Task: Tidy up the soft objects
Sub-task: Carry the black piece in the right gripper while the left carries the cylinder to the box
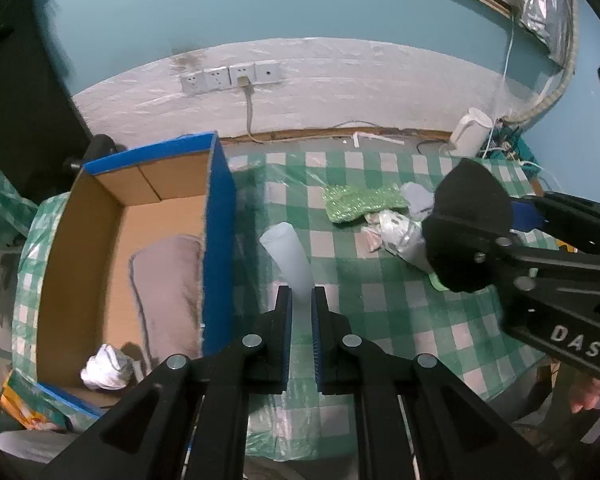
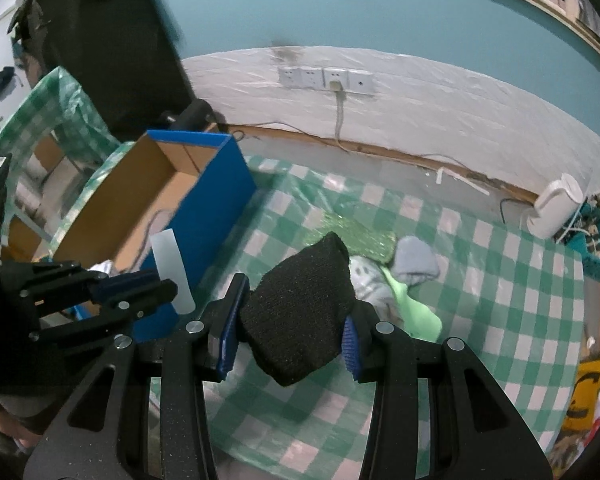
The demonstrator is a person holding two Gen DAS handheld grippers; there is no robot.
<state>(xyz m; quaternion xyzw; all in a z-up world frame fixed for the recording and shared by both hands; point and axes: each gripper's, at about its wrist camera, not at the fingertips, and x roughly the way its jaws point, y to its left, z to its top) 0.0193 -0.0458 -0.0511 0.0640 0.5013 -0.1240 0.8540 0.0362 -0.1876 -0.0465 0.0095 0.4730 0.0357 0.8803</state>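
Teal wall and a row of sockets filled the top of the left wrist view, above a green-checked tablecloth [image 1: 380,300] under glossy plastic. At lower centre the left gripper [image 1: 301,304] was nearly closed on a pale, translucent tube-like piece [image 1: 288,256], smooth and stiff-looking, possibly foam; blur made that uncertain. At left stood a blue cardboard box [image 1: 220,248] already holding a grey-brown folded cloth [image 1: 168,280] and a white crumpled wad [image 1: 106,372]. A loose pile [image 1: 380,216] of sparkly green knit, crinkled plastic and grey fabric lay right of centre.

Checked cloth again spread across the right wrist view. The right gripper [image 2: 290,336] stood fairly wide, pinching a black, coarse, spongy wedge [image 2: 300,312] at both sides. Both items seemed mid-carry; the next move likely called for swinging each over the box's open top and letting go.
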